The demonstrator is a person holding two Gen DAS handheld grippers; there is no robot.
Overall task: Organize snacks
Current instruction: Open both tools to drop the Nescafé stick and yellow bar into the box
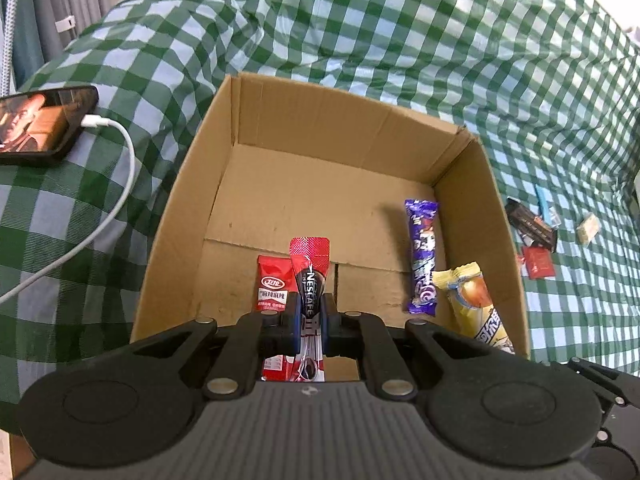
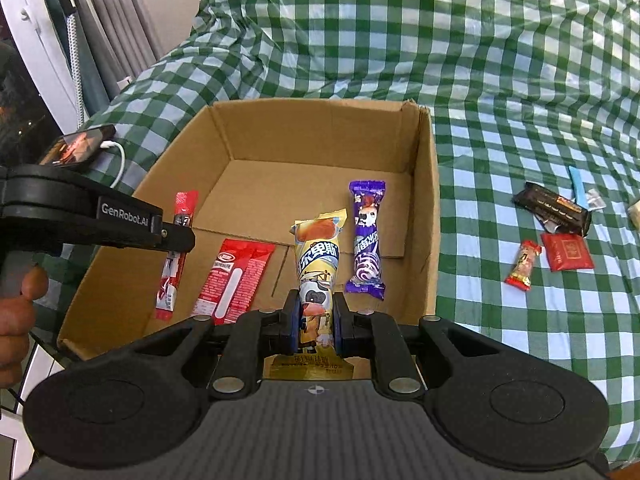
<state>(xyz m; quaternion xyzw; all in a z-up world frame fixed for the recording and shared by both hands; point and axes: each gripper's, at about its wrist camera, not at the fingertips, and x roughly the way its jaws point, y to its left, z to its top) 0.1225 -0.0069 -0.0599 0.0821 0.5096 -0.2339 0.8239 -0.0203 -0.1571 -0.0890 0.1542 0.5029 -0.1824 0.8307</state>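
An open cardboard box (image 1: pixel 476 208) (image 2: pixel 426 184) sits on the checked cloth. My left gripper (image 1: pixel 311 318) is shut on a red Nescafe stick (image 1: pixel 310 280) and holds it over the box's near left part; the stick also shows in the right wrist view (image 2: pixel 174 252). My right gripper (image 2: pixel 316 320) is shut on a yellow snack pack (image 2: pixel 318 264) over the box's near middle; it also shows in the left wrist view (image 1: pixel 476 304). A red snack pack (image 1: pixel 272 288) (image 2: pixel 236 280) and a purple bar (image 1: pixel 422 256) (image 2: pixel 366 236) lie on the box floor.
Loose snacks lie on the cloth right of the box: a black bar (image 2: pixel 554 208), a red square packet (image 2: pixel 568 252), a small red candy (image 2: pixel 524 266), a blue stick (image 2: pixel 578 186). A phone (image 1: pixel 40 122) with a white charging cable (image 1: pixel 108 200) lies to the left.
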